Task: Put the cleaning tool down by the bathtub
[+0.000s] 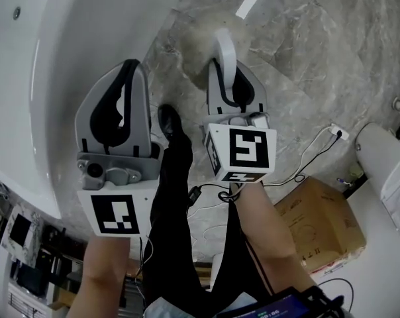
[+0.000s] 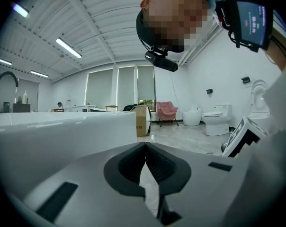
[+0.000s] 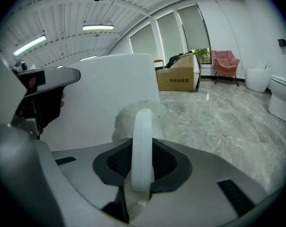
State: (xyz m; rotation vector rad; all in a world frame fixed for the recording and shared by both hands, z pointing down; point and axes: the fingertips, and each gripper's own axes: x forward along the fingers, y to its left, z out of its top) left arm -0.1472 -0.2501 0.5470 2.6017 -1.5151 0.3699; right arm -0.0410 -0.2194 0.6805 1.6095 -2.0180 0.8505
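Note:
The cleaning tool has a curved white handle (image 1: 225, 50) (image 3: 142, 141) and a fluffy pale head (image 3: 133, 118) at its far end. My right gripper (image 1: 228, 88) (image 3: 142, 174) is shut on the handle and holds the tool above the marble floor, close beside the white bathtub (image 1: 67, 58) (image 3: 110, 86). The head hangs near the tub's outer wall; I cannot tell whether it touches the floor. My left gripper (image 1: 130, 68) (image 2: 145, 146) is to its left over the tub's edge, shut with its pad tips together and nothing between them.
A cardboard box (image 1: 319, 225) and a toilet (image 1: 385, 167) stand at the right, with cables (image 1: 306, 159) across the floor. The person's dark-trousered leg and shoe (image 1: 168, 119) are between the grippers. Further off are another box (image 3: 178, 79) and a pink chair (image 3: 226, 62).

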